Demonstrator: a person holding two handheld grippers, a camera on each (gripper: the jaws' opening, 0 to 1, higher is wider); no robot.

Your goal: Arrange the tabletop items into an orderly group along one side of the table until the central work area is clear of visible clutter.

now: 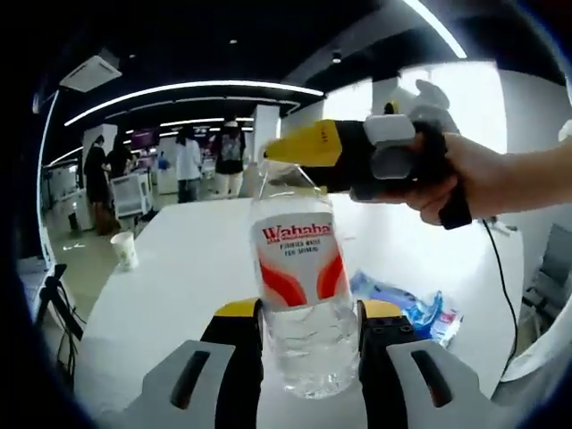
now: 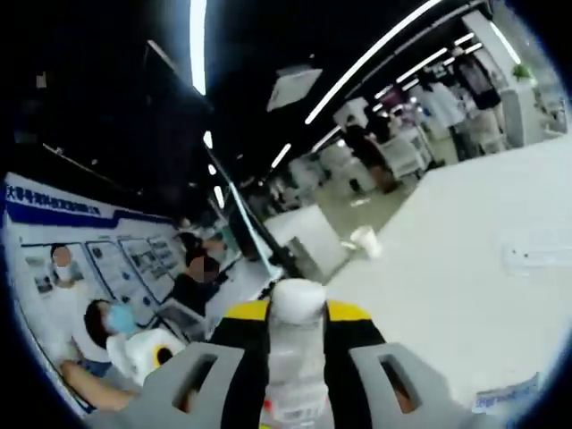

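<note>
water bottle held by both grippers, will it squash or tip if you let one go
The water bottle looks like thin clear plastic, so the left gripper clamped on its body could probably dent it. It seems partly filled, low down, so likely fairly steady. Tall and narrow, it may still tip once the right gripper, at its cap, lets go.
</note>
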